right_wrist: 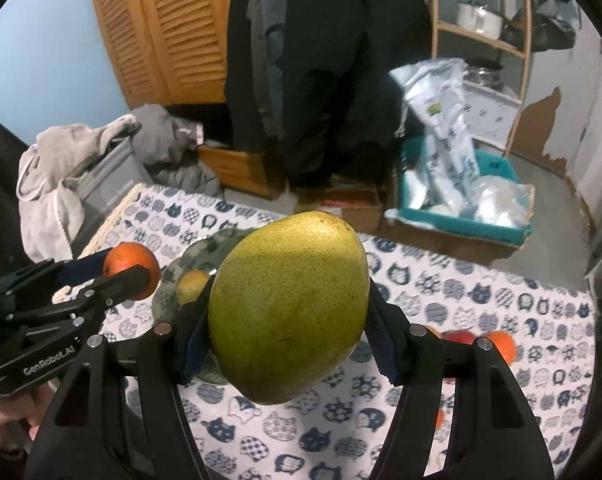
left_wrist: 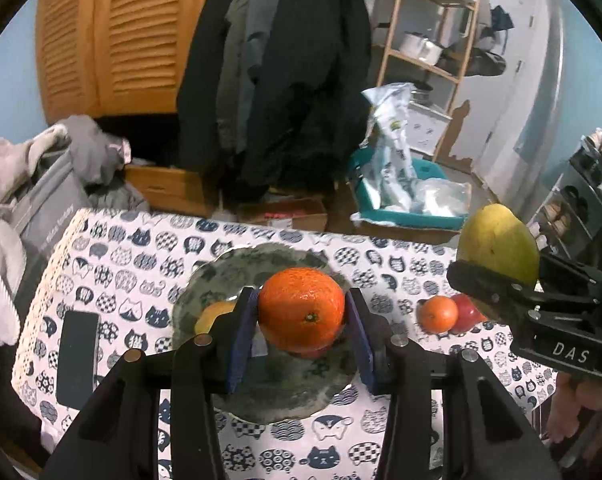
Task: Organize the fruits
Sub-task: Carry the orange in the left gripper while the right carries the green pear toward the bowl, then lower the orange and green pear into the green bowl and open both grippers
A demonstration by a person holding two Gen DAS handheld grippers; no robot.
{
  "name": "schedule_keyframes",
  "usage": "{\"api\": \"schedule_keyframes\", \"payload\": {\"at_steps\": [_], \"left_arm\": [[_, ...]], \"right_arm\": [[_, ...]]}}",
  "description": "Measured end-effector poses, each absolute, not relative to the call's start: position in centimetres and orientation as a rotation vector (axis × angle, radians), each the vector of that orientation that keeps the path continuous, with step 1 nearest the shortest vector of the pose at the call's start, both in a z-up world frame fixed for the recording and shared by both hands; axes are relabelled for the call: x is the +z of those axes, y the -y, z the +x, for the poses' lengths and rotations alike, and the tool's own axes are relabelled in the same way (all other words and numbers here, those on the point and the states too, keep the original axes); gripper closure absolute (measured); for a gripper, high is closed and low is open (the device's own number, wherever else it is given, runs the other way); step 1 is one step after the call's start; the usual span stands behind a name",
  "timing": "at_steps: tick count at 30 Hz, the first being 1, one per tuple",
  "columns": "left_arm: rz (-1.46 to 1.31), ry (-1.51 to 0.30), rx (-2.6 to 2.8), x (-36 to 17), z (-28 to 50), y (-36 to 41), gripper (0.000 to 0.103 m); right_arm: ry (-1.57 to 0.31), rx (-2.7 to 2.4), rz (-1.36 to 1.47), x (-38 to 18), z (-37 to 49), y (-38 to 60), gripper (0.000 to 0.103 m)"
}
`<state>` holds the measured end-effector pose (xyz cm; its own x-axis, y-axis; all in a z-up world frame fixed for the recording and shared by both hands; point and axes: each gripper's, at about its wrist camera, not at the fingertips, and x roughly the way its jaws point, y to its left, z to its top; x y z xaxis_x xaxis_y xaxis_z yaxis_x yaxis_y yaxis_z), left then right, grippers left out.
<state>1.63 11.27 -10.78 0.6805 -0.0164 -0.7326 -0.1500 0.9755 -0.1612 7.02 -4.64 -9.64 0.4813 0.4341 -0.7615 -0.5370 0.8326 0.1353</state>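
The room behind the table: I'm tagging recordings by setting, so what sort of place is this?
Probably a lived-in home, a kitchen or entry corner: coats hang by louvered wooden doors, and a shelf holds pots.

Table (left_wrist: 113, 264) under cat-print cloth; dark phone (left_wrist: 77, 360) lying flat near its left edge. Behind: dark coats (left_wrist: 285, 80) hanging beside louvered wooden doors (left_wrist: 113, 36). Teal bin (left_wrist: 405, 216) with plastic bags on floor; wooden shelf (left_wrist: 425, 56) holding metal pot (left_wrist: 421, 46).

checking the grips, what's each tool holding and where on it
Left tool clamps the orange by its sides; right tool clamps the mango across its middle.
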Motion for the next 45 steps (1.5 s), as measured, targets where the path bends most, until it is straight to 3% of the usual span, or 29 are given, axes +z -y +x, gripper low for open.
{"api": "schedule_keyframes", "payload": {"at_steps": [21,32,41,45], "left_arm": [[-0.281,-1.067,0.148,-20.7,2.7,-16.1,0.057],[-0.346,-1.136,0.162,-22.9,2.9,-17.0,0.057],[-0.366,-1.152,0.181,-23.1,2.8,-17.5,0.047],[-0.360,-1.144,0.204,-22.7,2.4,-17.9,0.037]], "right_arm": [[-1.116,0.671,-0.156,-19.1,7.9,-1.2,0.037],[-1.168,0.686,-0.188,-21.8,7.7,-2.1,0.037],[-1.208,0.712,-0.179,-22.7,7.6,-2.5,0.036],[-1.223,0.724,-0.188,-23.1,7.6,-2.9,0.036]]}}
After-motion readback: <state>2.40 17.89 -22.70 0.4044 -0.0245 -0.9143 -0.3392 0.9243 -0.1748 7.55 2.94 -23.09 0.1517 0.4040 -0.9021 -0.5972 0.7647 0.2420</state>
